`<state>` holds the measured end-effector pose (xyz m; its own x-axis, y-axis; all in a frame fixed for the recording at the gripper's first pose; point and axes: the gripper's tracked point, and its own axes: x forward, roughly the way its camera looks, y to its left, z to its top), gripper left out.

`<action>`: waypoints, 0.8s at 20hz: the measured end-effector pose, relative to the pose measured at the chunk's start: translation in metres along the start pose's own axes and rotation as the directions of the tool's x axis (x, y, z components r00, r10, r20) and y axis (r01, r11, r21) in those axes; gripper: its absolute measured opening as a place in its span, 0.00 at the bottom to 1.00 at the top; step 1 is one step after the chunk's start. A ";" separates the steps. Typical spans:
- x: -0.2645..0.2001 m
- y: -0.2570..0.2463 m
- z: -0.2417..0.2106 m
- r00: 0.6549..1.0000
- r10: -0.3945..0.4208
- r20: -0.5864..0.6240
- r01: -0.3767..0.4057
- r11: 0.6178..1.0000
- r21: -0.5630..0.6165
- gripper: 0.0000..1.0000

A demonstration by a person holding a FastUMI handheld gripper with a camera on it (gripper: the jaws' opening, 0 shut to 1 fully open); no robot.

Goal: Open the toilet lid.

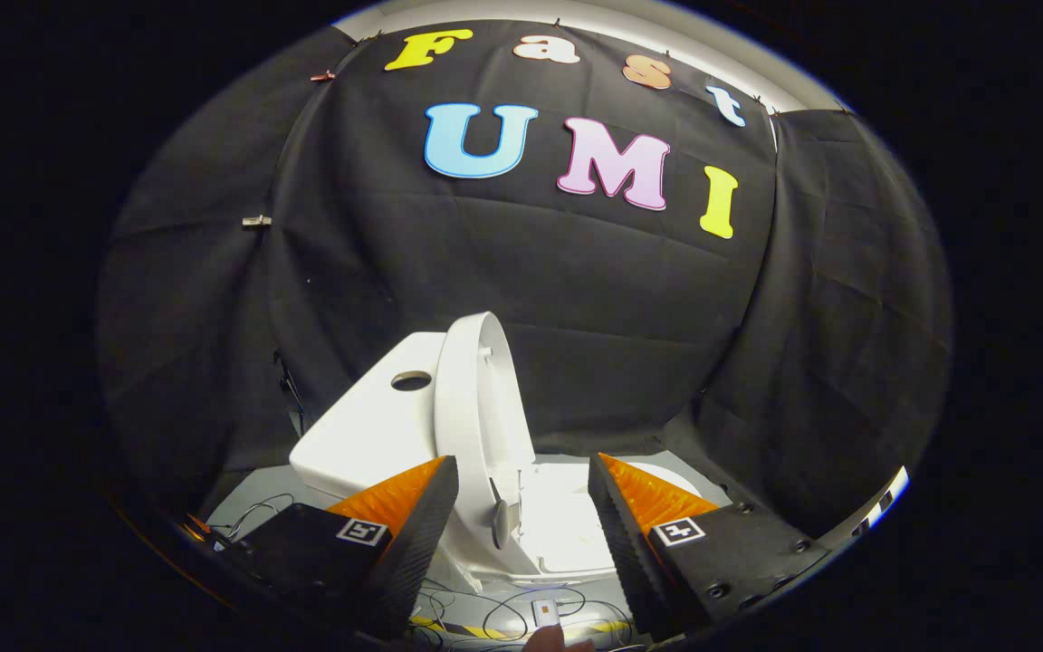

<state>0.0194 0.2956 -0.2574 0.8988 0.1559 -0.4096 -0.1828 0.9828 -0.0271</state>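
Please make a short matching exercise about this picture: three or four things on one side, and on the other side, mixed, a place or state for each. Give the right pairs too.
Things:
1. lid
2. tank
3. claw
4. cables

Places or states:
A. lying on the floor below the bowl
B. open, nothing held between its fingers
C. raised upright, leaning toward the tank
D. behind the lid, with a round hole on top

Pairs: 1-C, 2-D, 3-B, 4-A
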 end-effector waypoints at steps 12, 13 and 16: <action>-0.069 -0.083 0.120 0.982 -0.002 0.191 -0.006 0.999 0.043 0.90; -0.076 -0.090 0.128 0.979 -0.003 0.204 -0.007 0.999 0.048 0.91; -0.097 -0.110 0.150 0.968 -0.010 0.252 -0.005 0.998 0.057 0.90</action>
<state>0.0124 0.1869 -0.0785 0.9719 0.1663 -0.1666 -0.1642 0.9861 0.0265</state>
